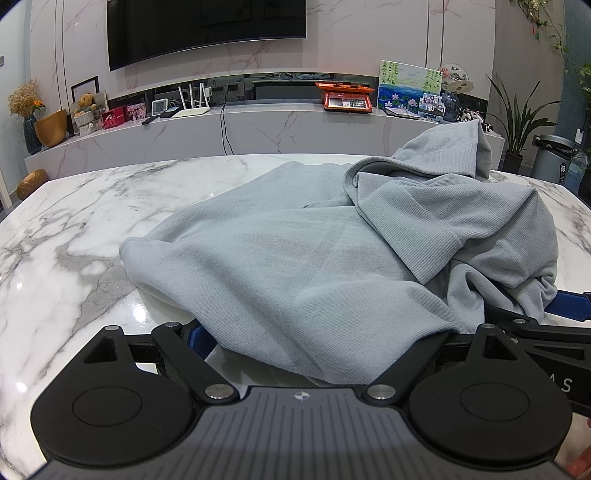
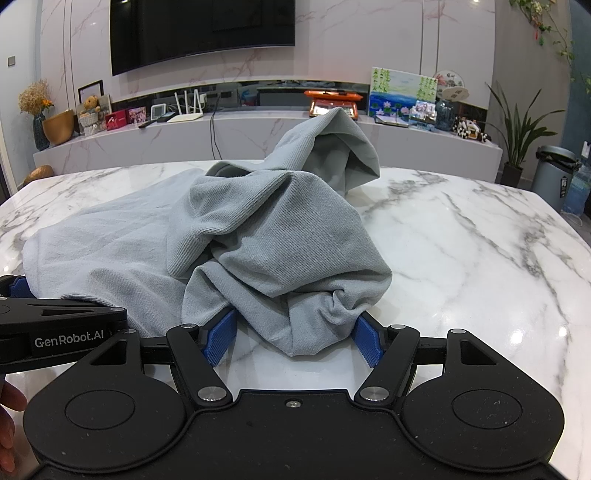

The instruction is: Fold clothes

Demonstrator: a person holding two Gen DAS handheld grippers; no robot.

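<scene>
Right wrist | right claw [image 2: 291,341] spread around grey sweater [image 2: 258,236] hem

grey garment [image 1: 295,258] heaped on marble table [image 1: 74,221] | left tool [image 1: 325,354] spread, cloth draped between

Home living room: wall television [image 1: 207,29], houseplant [image 1: 517,122].

- I see a white marble table [image 1: 92,221], grey-veined and glossy with lamp glare.
- Behind it, a marble-panelled wall [image 1: 351,33] carries a dark television [image 1: 207,29].
- A long marble ledge [image 1: 258,129] holds a router [image 1: 192,103], a teddy bear [image 1: 86,105] and a painting [image 1: 408,86].
- At right: a potted plant [image 1: 517,125] and a grey bin [image 1: 552,158].
</scene>
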